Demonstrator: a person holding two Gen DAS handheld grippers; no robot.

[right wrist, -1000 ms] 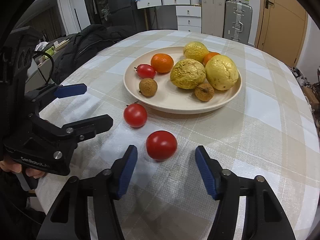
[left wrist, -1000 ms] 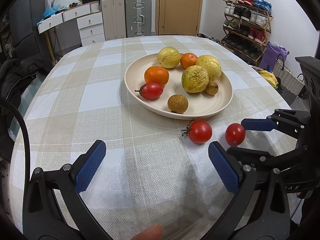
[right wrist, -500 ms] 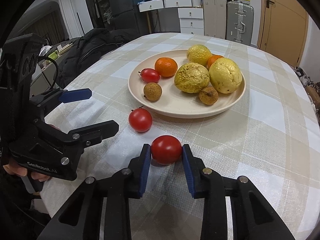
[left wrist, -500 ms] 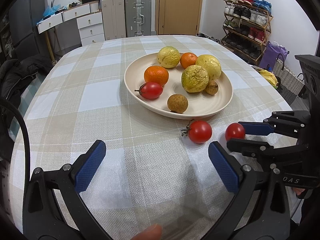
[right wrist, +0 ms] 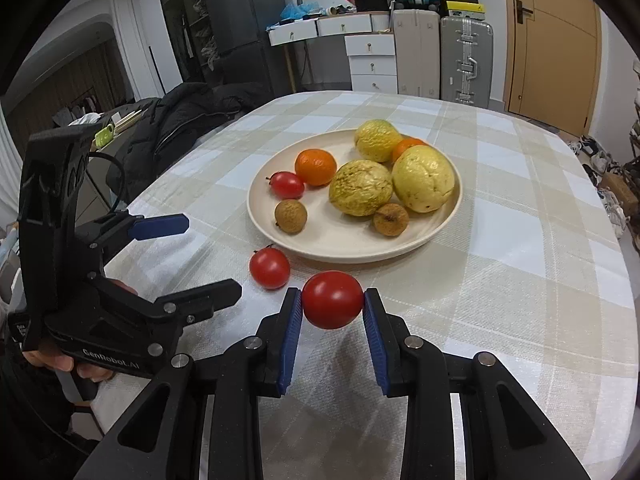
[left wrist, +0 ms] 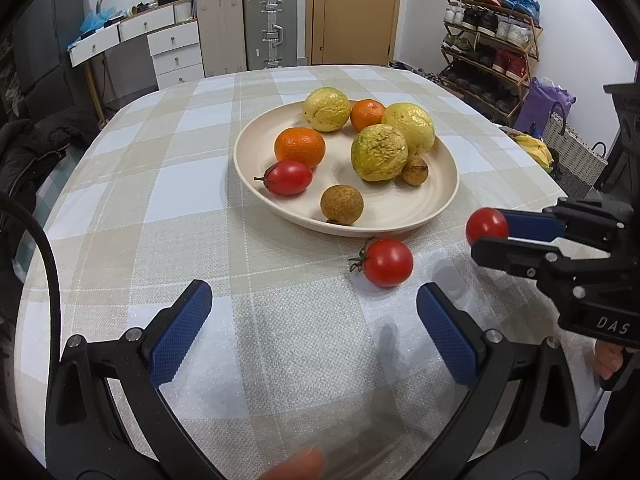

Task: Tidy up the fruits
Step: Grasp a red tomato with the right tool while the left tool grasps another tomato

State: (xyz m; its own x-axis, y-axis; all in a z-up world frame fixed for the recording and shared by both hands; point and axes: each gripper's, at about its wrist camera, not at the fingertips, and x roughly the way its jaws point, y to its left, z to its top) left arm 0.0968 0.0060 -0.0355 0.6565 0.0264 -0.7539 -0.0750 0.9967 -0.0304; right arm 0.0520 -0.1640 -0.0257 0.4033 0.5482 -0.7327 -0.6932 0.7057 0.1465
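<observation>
**Right tongs hold a tomato just short of the plate**

The right tongs (right wrist: 332, 304) are clamped on a red tomato (right wrist: 332, 300), one blue pad pressed to each side of it. From the left camera the same tomato (left wrist: 487, 225) sits at the pad tips, and its shadow falls on the cloth below it, so it is off the table. It hangs just short of the plate (right wrist: 404, 250) rim nearest me.

The left tongs (left wrist: 314, 330) stand wide, nothing between the blue pads. A second tomato (left wrist: 387, 261), green stem still on, lies on the cloth ahead of them, nearer the right pad, just beside the plate's (left wrist: 248, 168) near rim but not touching it.

On the plate lie two oranges (right wrist: 315, 167), three wrinkled yellow fruits (right wrist: 361, 187), two small brown ones (right wrist: 291, 216) and an oval tomato (right wrist: 286, 184).

The right camera shows the left tongs (right wrist: 196, 258) side-on, with a hand around the handle, and a dark coat (right wrist: 188, 116) over something at the table's left edge. The left camera alone shows a shoe rack (left wrist: 488, 64) and a woven basket (left wrist: 572, 152) past the table's right edge, and a fingertip low in the frame.

The plate has bare floor in its near half, between the brown fruits and the rim. The checked cloth (left wrist: 132, 208) lies open to the left of the plate and in front of the left tongs; the table curves away close behind both tools.
</observation>
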